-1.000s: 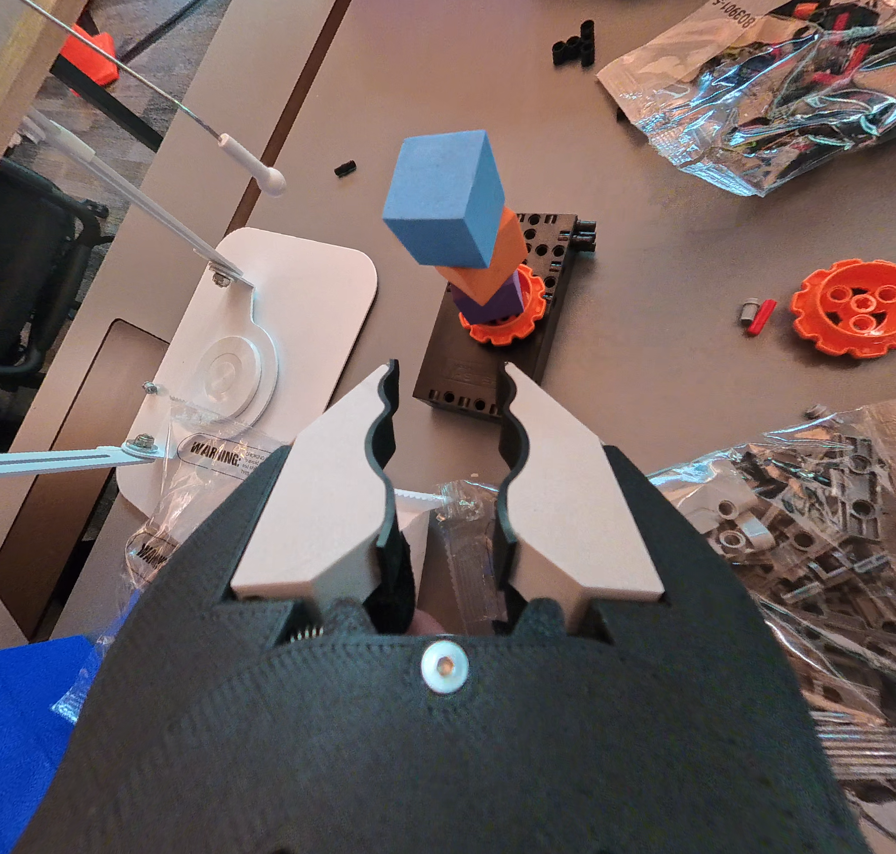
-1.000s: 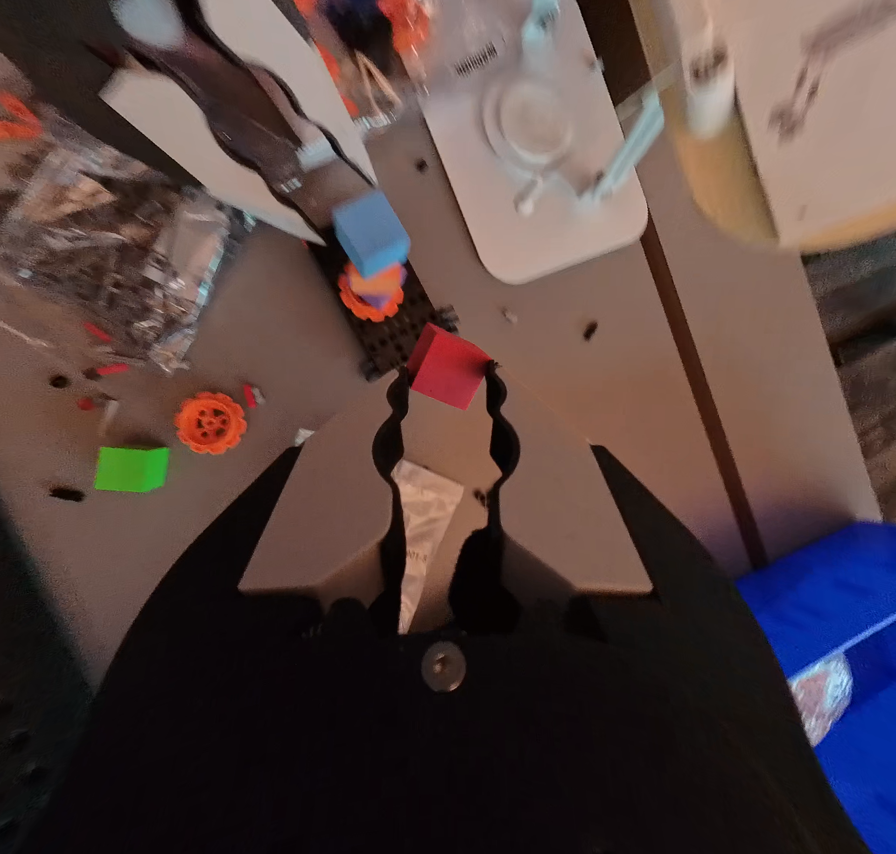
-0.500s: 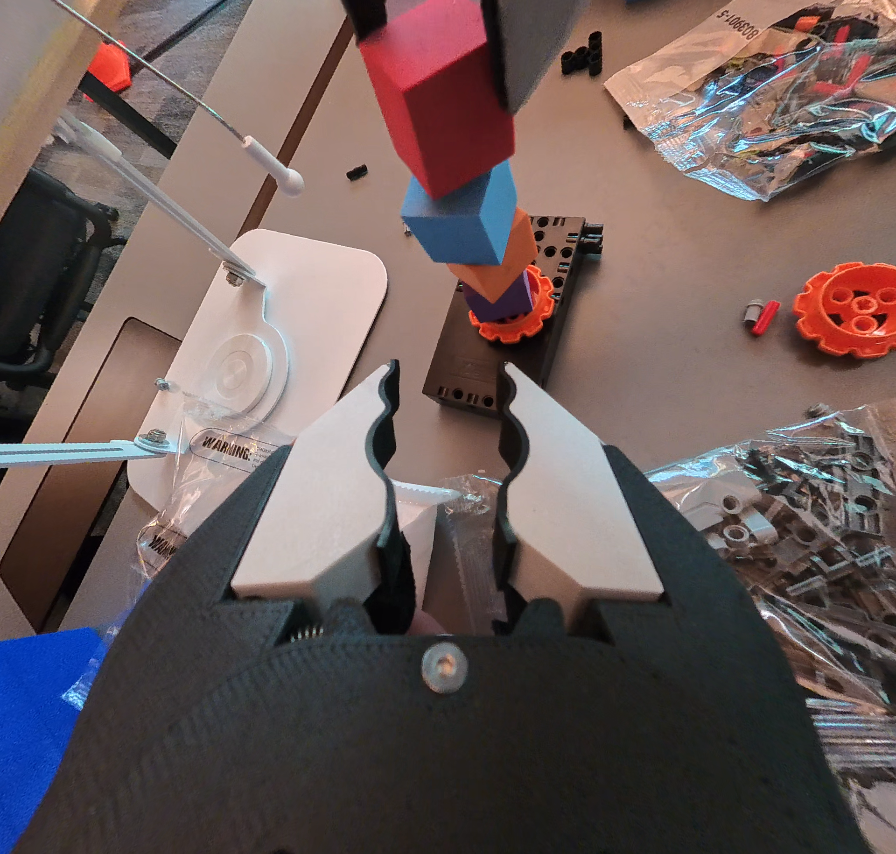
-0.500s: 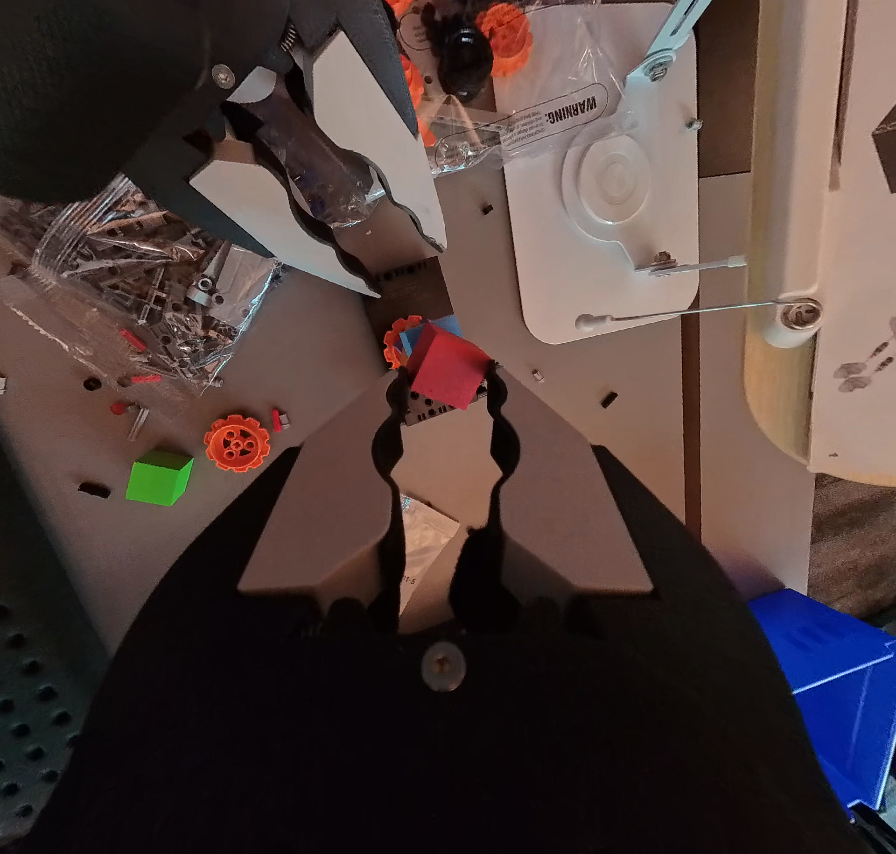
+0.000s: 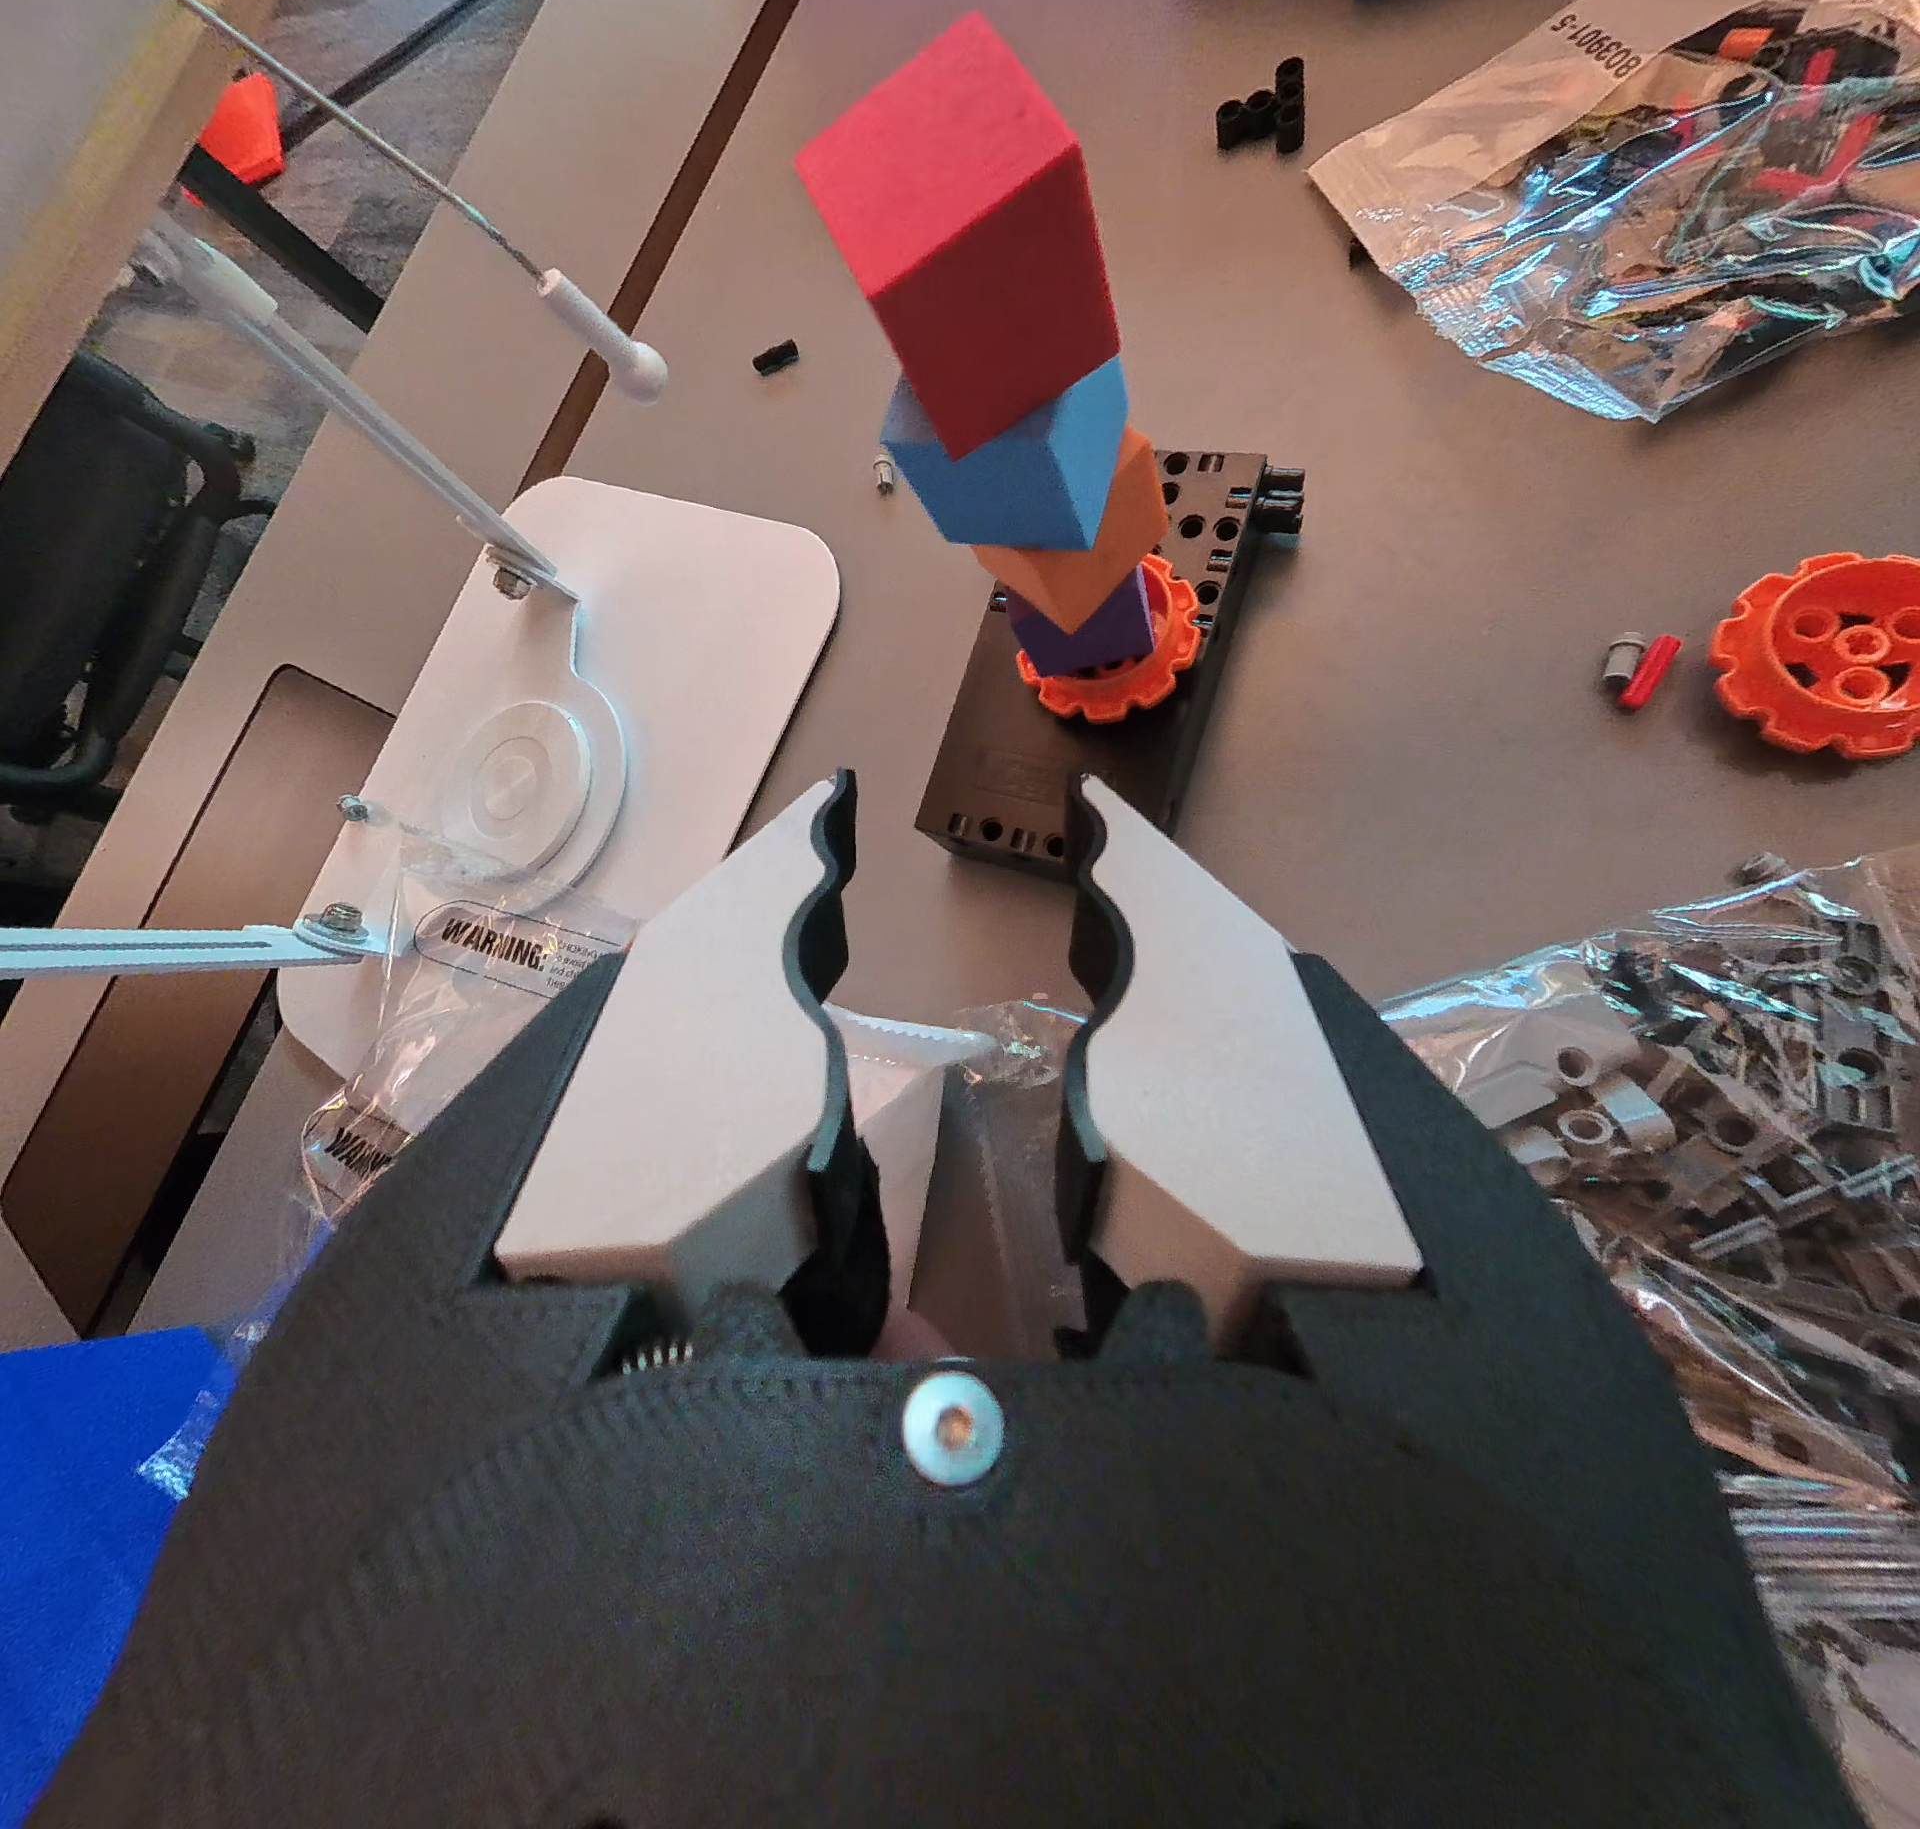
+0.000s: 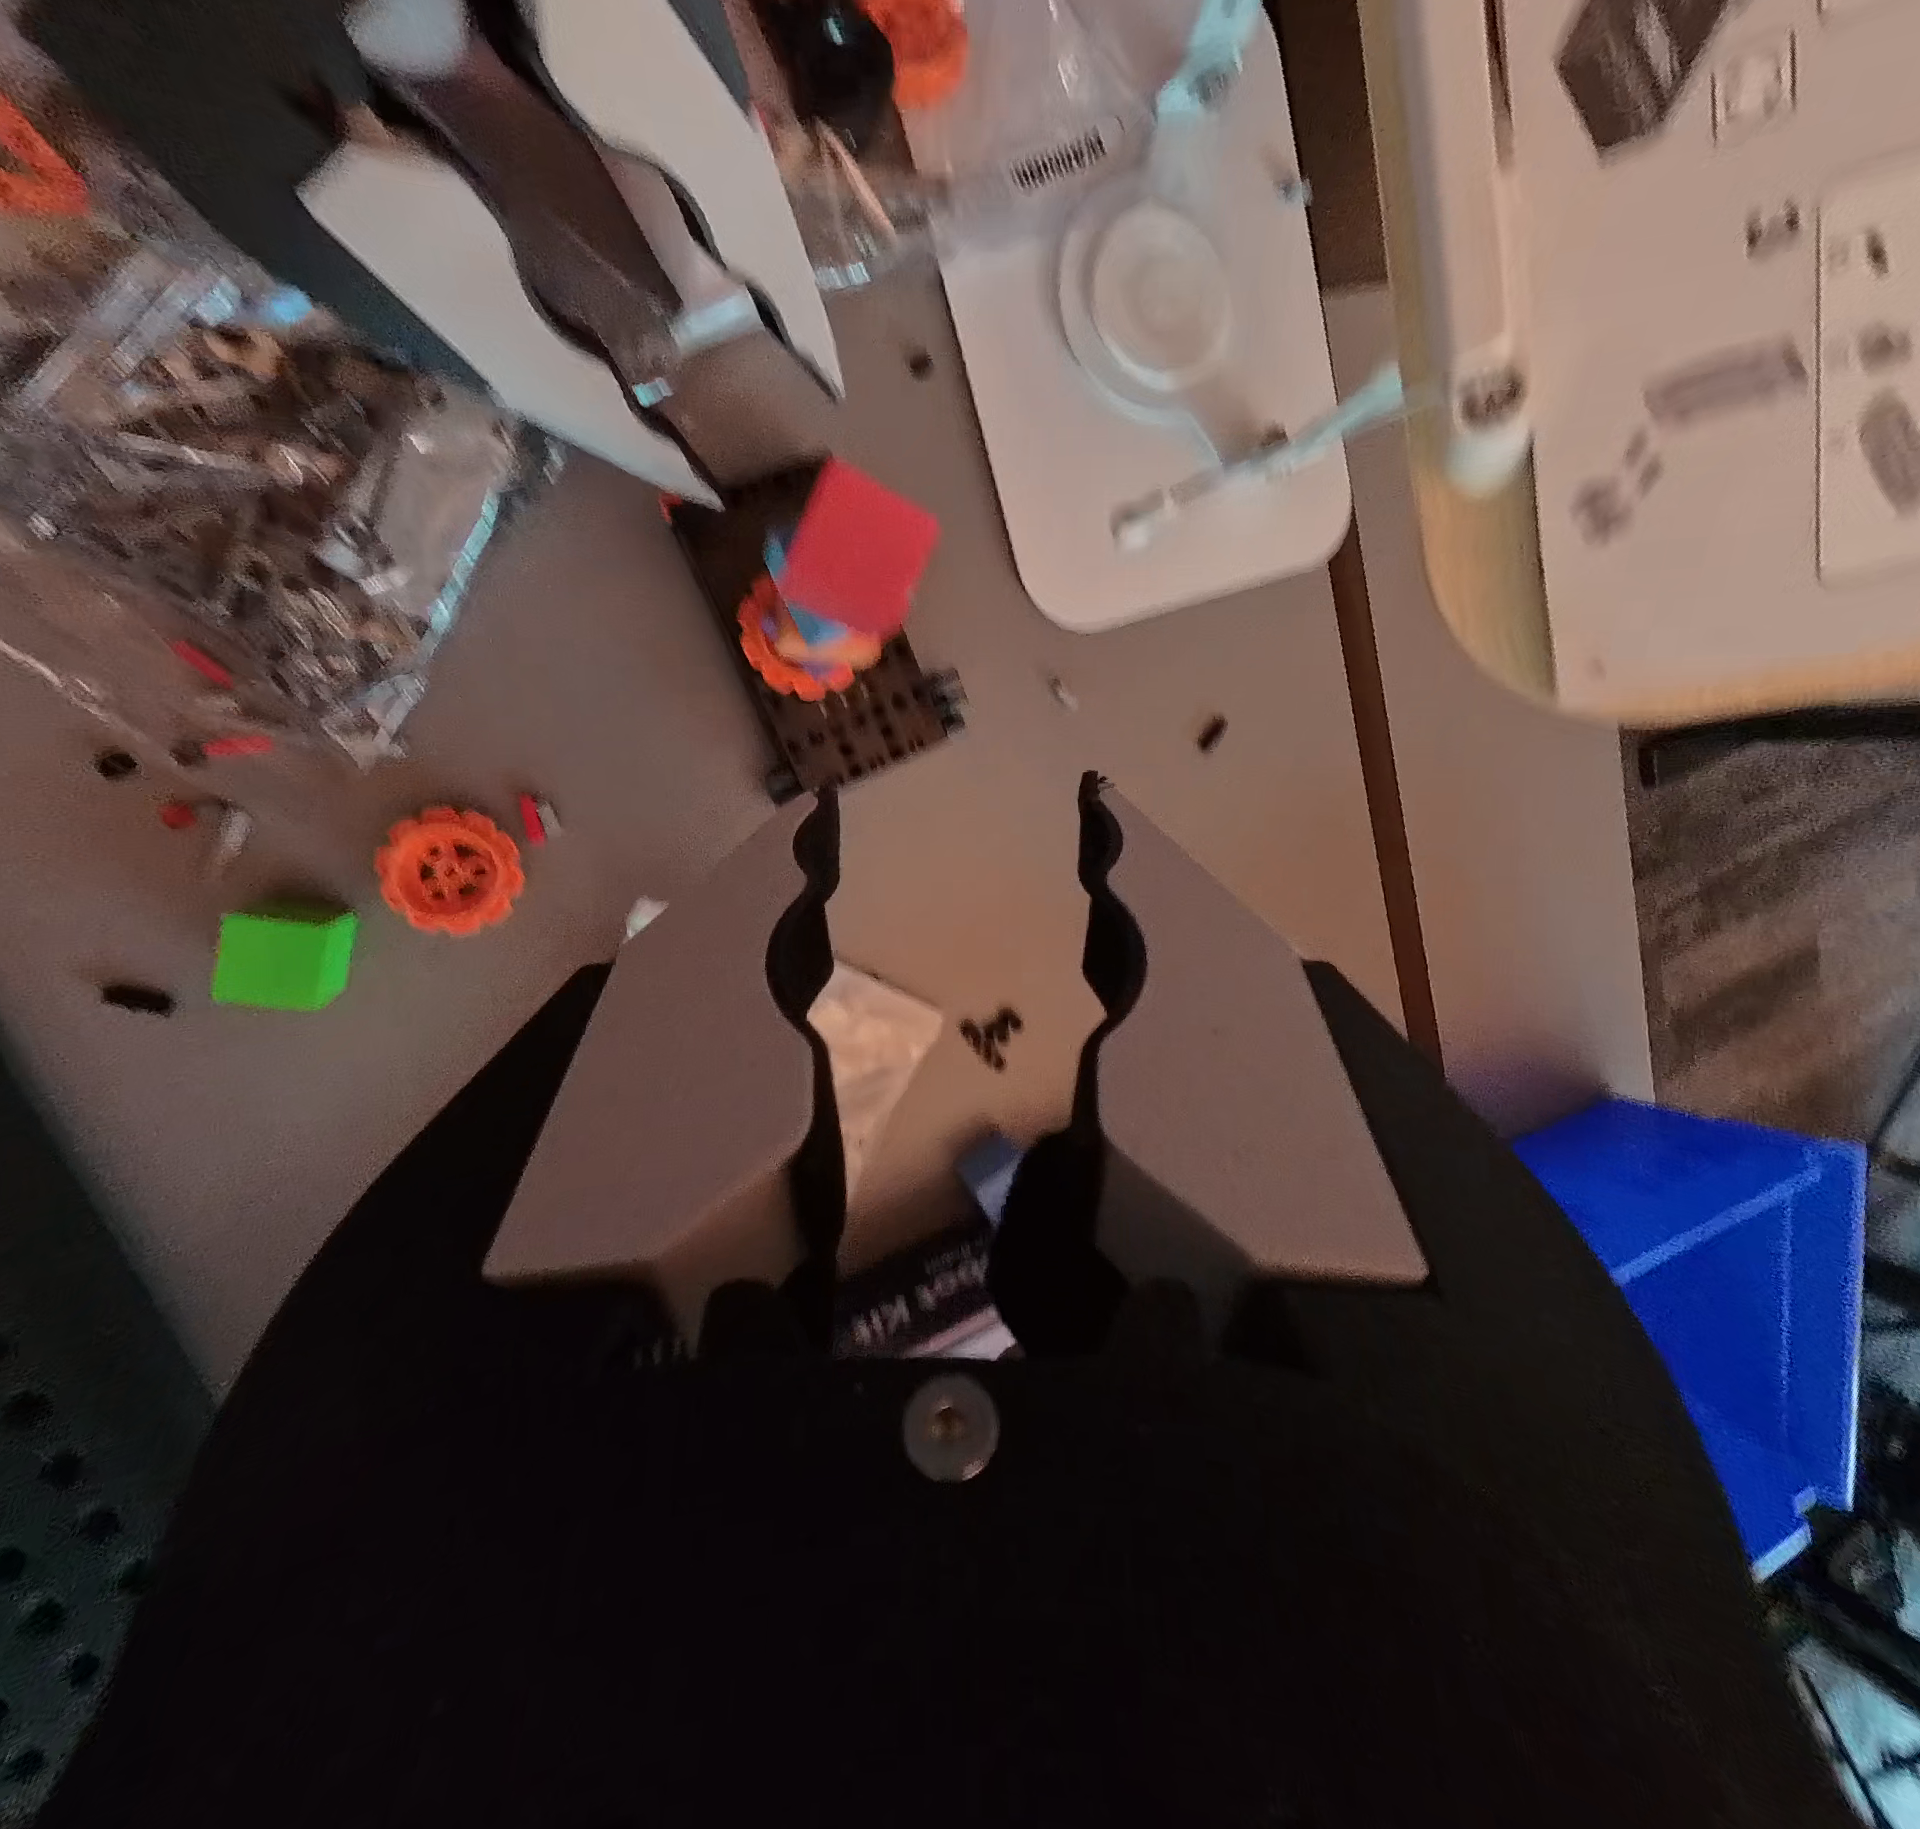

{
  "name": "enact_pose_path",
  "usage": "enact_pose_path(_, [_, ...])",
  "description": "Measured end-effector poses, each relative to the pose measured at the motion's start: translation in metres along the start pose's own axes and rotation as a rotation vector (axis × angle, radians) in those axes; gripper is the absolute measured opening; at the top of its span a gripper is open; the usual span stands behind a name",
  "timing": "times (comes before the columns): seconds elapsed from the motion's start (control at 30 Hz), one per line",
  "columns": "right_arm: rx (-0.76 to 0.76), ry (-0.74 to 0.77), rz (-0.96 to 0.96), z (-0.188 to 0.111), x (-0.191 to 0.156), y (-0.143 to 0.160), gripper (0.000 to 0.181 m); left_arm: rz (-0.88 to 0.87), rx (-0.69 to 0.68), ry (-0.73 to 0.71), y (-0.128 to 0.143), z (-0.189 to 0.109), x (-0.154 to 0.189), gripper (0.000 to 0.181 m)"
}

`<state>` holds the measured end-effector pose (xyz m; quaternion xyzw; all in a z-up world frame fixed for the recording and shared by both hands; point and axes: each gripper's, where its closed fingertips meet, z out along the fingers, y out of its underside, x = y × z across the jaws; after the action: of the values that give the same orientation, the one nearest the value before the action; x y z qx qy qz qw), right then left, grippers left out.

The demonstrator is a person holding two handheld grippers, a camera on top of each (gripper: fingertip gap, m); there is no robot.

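The left gripper (image 5: 961, 823) hangs low in the left wrist view with its jaws parted by a moderate gap and nothing between them; just past its tips lies the black perforated plastic plate (image 5: 1081, 740) at frame centre. The right gripper (image 6: 956, 803) looks down from above, jaws likewise apart and empty, well clear of everything.

On the plate an orange toothed plastic wheel (image 5: 1107, 678) carries a leaning stack: purple cube (image 5: 1091, 626), orange cube (image 5: 1081, 553), light blue cube (image 5: 1018, 480) and, topmost, a matte red cube (image 5: 966, 221), each twisted off the one below. The cubes look light, stiff and dull-surfaced, so probably not slippery; the tower seems easily toppled, and opposite flat sides of the red cube appear the safest hold.

Open tabletop lies above the stack in the frame. A white stand base (image 5: 665, 699) crowds the left, a clear bag of grey parts (image 5: 1714, 1104) the lower right, a loose orange wheel (image 5: 1839, 657) the right edge, and a green cube (image 6: 283, 956) sits at the left of the right wrist view.
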<state>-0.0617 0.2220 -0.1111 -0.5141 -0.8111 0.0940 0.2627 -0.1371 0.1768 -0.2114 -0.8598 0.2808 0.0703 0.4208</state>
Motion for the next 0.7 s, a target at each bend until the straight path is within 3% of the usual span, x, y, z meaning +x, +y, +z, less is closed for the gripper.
enact_pose_path(0.17, [-0.195, 0.054, 0.042, -0.002, 0.028, 0.086, 0.048, 0.001, 0.001, 0.001, -0.001, 0.0, 0.001, 0.038])
enact_pose_path(0.37, [-0.461, -0.003, -0.045, 0.035, 0.031, 0.175, 0.051, 0.004, -0.005, 0.004, 0.0, 0.002, 0.002, 0.038])
enact_pose_path(0.6, [-0.666, -0.056, -0.147, 0.06, 0.025, 0.22, 0.05, 0.0, -0.014, 0.003, 0.003, 0.002, 0.001, 0.038])
enact_pose_path(0.7, [-0.687, -0.055, -0.129, 0.065, 0.027, 0.229, 0.031, -0.003, -0.013, 0.001, 0.004, 0.002, 0.0, 0.038])
